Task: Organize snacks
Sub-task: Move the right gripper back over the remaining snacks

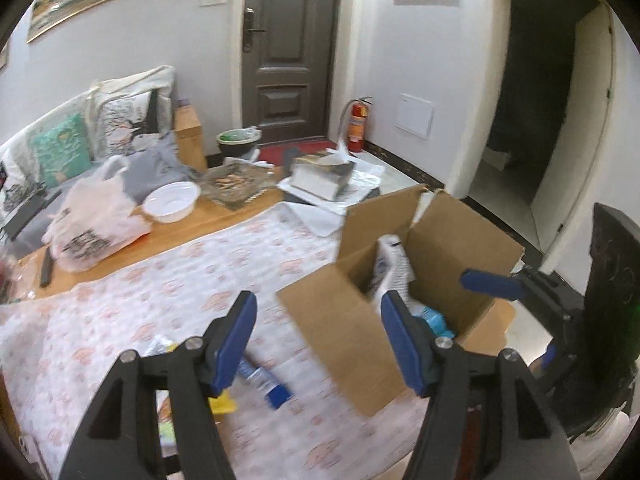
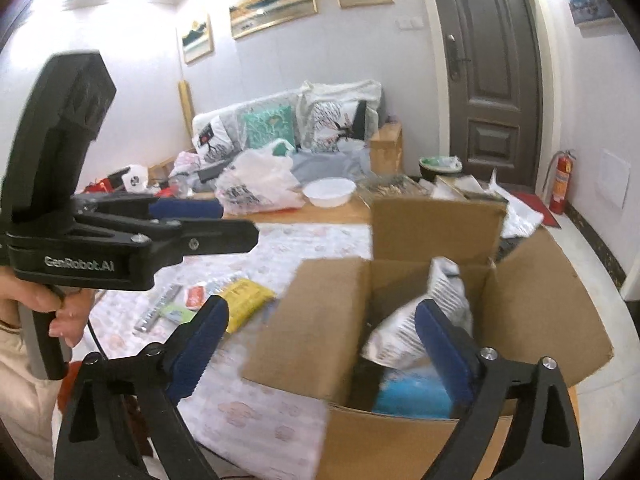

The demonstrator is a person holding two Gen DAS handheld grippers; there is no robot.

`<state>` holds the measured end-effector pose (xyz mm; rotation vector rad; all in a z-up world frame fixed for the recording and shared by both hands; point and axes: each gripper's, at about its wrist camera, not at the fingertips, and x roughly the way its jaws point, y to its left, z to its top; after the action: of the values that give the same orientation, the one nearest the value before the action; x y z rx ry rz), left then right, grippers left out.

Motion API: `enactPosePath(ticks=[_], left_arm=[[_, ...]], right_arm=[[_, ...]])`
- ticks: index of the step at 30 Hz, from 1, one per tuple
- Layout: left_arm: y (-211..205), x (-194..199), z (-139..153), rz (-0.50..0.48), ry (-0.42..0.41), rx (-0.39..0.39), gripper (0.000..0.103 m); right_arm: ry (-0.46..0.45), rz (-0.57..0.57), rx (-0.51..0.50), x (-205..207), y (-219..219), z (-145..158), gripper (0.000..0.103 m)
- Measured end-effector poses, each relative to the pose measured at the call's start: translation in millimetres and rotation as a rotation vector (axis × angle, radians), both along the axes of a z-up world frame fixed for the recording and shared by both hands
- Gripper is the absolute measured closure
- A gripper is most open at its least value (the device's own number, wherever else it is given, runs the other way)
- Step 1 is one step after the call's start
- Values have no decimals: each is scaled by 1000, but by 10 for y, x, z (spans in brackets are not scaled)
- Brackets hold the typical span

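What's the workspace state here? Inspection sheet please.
Surface: wooden table under a white cloth with pink print.
Job's things: open brown cardboard box holding a silver-white snack bag and a light-blue packet; yellow snack packet, blue-capped packet and others loose on the cloth.
Clutter: white plastic bowl, white plastic carrier bag, glass tray.
Grippers: left gripper open, empty; right gripper open, empty, over the box.
Cables: thin black cable below the hand.
Surroundings: sofa with cushions, brown door, red fire extinguisher.
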<state>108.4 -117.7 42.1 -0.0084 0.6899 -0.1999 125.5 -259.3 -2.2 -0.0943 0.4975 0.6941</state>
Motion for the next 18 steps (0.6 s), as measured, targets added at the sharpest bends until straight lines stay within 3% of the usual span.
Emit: enactPosePath(ticks=[6, 12, 18], left_arm=[[597, -362, -30, 88, -20, -9, 38], [1210, -629, -241, 163, -14, -34, 36], [1714, -739, -662, 207, 41, -90, 36]], right_arm=[[-39, 94, -23, -198, 491, 78, 0], [33, 195, -56, -258, 1095, -33, 0], [102, 290, -118, -262, 1677, -343, 0]])
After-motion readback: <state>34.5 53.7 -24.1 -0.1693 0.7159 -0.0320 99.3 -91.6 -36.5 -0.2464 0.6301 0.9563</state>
